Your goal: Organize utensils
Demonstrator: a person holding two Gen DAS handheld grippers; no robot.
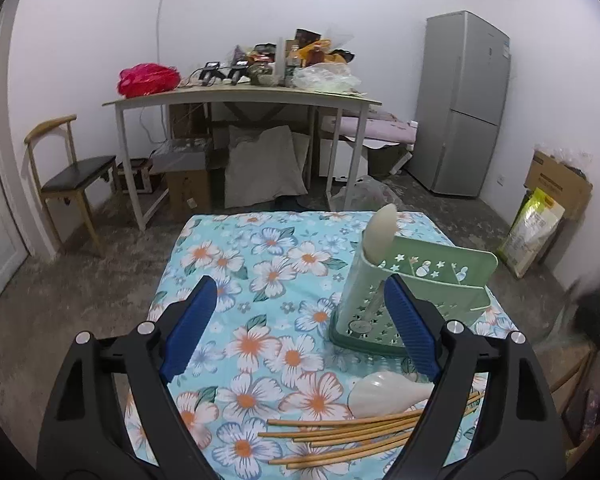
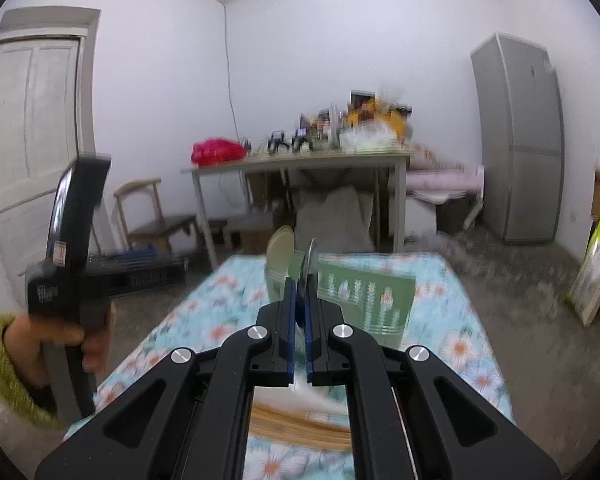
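From the left wrist, the left gripper (image 1: 300, 320) stands with its ribbed blue pads (image 1: 190, 330) wide apart and nothing between them, above a table (image 1: 260, 248) covered in a blue cloth printed with white and orange flowers. A pale green plastic holder (image 1: 416, 292) stands upright at the right of the table, its walls pierced with small holes and star cutouts. A cream spoon (image 1: 382, 236) stands in the holder's left compartment, long axis near vertical, its smooth rounded bowl pointing up above the rim. A second cream spoon (image 1: 384, 394) lies flat on the cloth near the right pad, bowl to the left, handle running right. Just below it lies a loose bundle of thin wooden chopsticks (image 1: 340, 436), their long axes running left to right across the cloth, tips to the left.

From the right wrist, blurred, the right gripper (image 2: 299, 300) has its pads together on the handle of a pale spoon (image 2: 310, 260), which points away and upward, seen edge-on. Beyond it stand the green holder (image 2: 372, 300) and the upright spoon (image 2: 280, 258). At left, a hand (image 2: 40, 340) in a green knitted sleeve (image 2: 0, 360) grips the other black tool.
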